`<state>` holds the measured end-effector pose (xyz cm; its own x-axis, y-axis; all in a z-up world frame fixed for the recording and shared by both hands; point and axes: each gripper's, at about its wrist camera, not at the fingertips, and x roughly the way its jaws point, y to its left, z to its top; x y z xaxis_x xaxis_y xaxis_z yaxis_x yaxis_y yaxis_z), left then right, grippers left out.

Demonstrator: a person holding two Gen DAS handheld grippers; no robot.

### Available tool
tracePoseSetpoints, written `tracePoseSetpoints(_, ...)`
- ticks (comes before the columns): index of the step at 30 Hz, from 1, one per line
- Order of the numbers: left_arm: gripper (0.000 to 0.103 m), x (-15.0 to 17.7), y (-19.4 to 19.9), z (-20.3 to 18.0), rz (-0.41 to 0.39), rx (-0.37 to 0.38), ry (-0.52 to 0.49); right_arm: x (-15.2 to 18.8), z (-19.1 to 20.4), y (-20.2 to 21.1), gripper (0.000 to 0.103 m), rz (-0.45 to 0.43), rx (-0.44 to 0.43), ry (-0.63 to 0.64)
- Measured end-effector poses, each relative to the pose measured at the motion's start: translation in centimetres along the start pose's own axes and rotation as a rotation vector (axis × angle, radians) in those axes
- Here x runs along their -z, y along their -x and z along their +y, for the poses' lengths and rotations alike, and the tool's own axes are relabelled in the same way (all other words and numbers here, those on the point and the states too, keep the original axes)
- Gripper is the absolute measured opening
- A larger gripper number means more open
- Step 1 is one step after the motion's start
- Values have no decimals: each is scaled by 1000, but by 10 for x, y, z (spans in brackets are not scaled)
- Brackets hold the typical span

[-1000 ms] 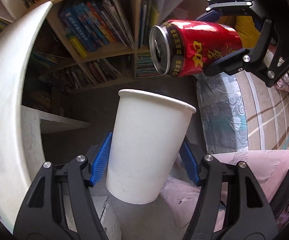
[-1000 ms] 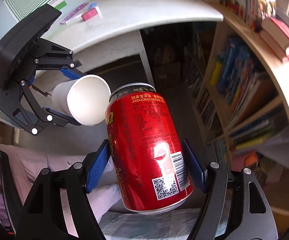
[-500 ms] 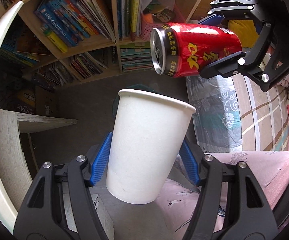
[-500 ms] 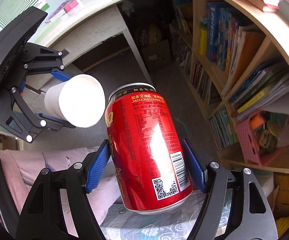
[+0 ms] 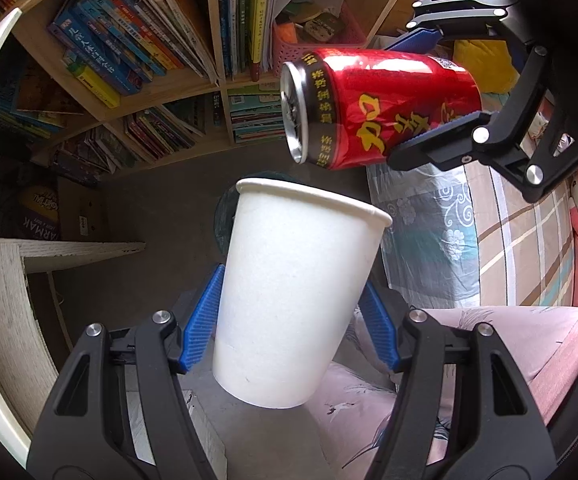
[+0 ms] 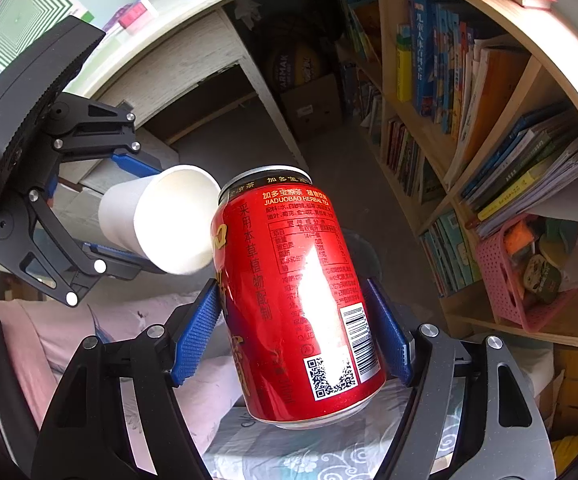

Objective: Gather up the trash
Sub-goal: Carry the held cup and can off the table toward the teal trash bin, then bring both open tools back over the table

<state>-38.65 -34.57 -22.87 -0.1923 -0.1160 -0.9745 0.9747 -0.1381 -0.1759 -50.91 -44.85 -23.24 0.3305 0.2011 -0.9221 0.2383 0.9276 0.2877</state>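
My left gripper (image 5: pixel 293 284) holds a white paper cup (image 5: pixel 297 300) upright between its blue pads. The jaws are opening slightly, and the pads still touch the cup's sides. My right gripper (image 6: pixel 293 292) is shut on a red herbal-tea can (image 6: pixel 289 280), gripped around its middle. In the left wrist view the can (image 5: pixel 381 112) lies sideways just above and right of the cup's rim. In the right wrist view the cup (image 6: pixel 161 220) sits left of the can, almost touching it. A dark round container (image 5: pixel 225 216) on the floor is mostly hidden behind the cup.
A wooden bookshelf (image 5: pixel 193 80) packed with books stands ahead, with a pink basket (image 6: pixel 529 280) on one shelf. A white desk (image 5: pixel 5 280) is at the left, a cardboard box (image 6: pixel 309 100) under it. A bed with patterned covers (image 5: pixel 449 240) lies to the right.
Both grippers have sunk and swung from the desk toward the bookshelf and floor. The pink basket has come into view. Cup and can keep their places in the jaws.
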Motion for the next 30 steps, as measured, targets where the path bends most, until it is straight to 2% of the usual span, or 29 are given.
tracePoseSetpoints(1,67,-3,-2,0,-2,-6,1,-1,-2,0,74,-1,4,-4)
tracePoseSetpoints(2,79,-5,-4,1,2,-12,6,-1,-4,-1,73,-1,12,-8)
tracePoseSetpoints(3,83,-6,-6,2,7,-10,16,-2,-7,-1,73,1,17,-18)
tracePoseSetpoints(6,83,-10,-9,5,13,-6,25,-3,-19,2,76,-5,24,-52)
tracePoseSetpoints(13,84,-10,-11,5,31,-9,14,-1,-33,10,77,-5,32,-78)
tracePoseSetpoints(30,87,12,-3,16,47,-50,56,4,-25,5,77,0,16,-68)
